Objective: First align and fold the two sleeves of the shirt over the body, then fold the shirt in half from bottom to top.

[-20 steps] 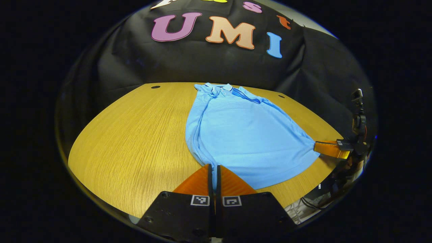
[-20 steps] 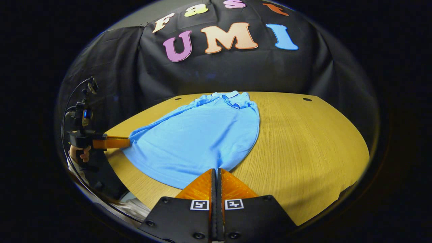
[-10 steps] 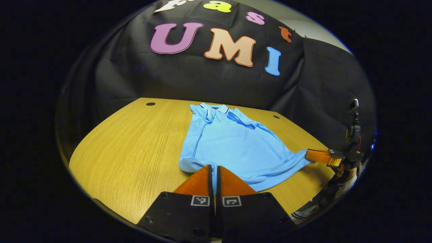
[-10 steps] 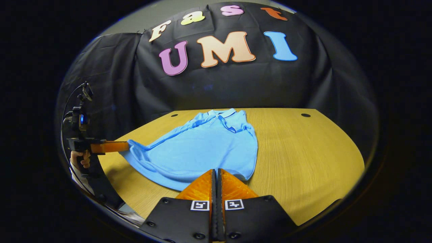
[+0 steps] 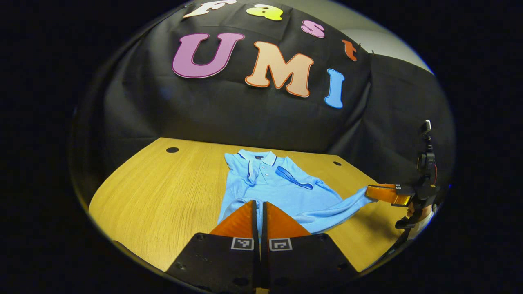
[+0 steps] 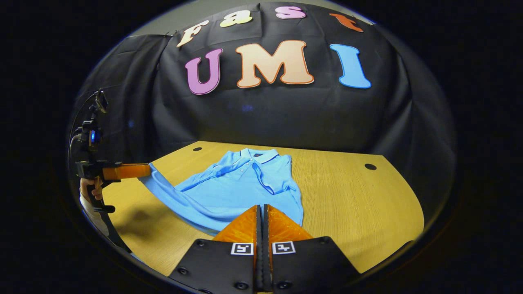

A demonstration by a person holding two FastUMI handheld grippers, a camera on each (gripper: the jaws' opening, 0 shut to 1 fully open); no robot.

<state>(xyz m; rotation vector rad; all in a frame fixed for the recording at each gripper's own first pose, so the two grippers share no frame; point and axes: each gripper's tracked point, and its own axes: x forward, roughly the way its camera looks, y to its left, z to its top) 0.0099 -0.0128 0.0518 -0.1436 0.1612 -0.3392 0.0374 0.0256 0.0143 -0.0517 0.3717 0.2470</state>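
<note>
**Blue polo shirt, both hem corners lifted off the counter**

Item 1. Shirt (image 5: pixel 282 190): light blue polo with darker trim on collar and sleeve cuffs. Lies on the wooden counter (image 5: pixel 163 196), collar end toward the black cloth wall at 12 o'clock. Both sleeves are folded in over the body. In the left gripper view the collar (image 5: pixel 257 156) sits at 12 o'clock of the garment, and a trimmed sleeve cuff (image 5: pixel 293 178) crosses the chest toward 3 o'clock. The upper body rests flat; the lower part rises off the counter toward both grippers, the hem stretched between them.

Item 2. Left gripper (image 5: pixel 258 212): fingers clenched together on the hem corner at 6 o'clock of its own view, cloth pinched between them. In the right gripper view the left gripper (image 6: pixel 141 170) stands at 9 o'clock, held by a hand (image 6: pixel 88 190), with cloth drawn up to its tip and a shadow on the counter beneath.

Item 3. Right gripper (image 6: pixel 261 216): fingers clenched on the other hem corner at 6 o'clock of its own view. In the left gripper view the right gripper (image 5: pixel 372 192) appears at 3 o'clock, a taut band of blue cloth running to its tip.

Item 4. Counter: wood grain, with small dark round holes near the far corners (image 5: pixel 172 150) (image 6: pixel 370 166).
</note>
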